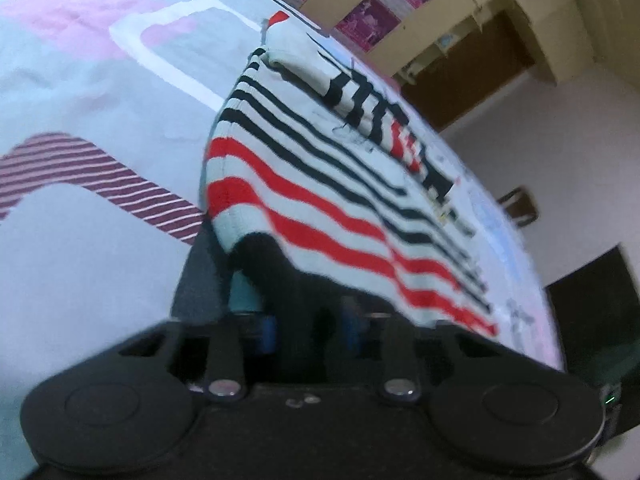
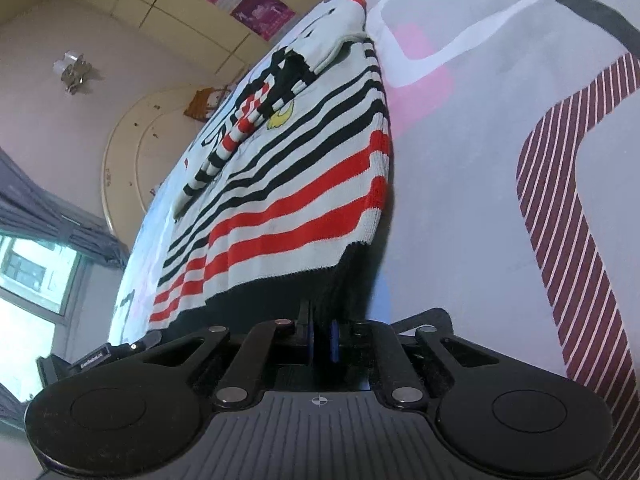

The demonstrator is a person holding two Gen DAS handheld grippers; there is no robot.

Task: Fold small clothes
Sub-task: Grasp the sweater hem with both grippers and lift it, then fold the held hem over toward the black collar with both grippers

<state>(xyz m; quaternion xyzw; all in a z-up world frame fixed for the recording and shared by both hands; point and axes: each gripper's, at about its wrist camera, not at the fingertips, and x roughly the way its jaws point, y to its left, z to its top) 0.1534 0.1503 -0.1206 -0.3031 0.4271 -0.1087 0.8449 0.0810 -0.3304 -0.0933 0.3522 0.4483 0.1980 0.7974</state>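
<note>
Left gripper (image 1: 256,264) clamped on black hem of striped sweater (image 1: 320,184), at one corner. Right gripper (image 2: 340,292) likewise clenched on hem at other corner. Sweater lying spread flat on pale printed bedsheet (image 1: 80,260), sleeve (image 2: 240,128) folded across chest. Beyond, wall posters (image 2: 260,12).

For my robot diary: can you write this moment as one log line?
step: grasp hem | left gripper: shut on striped sweater black hem | right gripper: shut on same hem | sweater: flat on bedsheet
</note>
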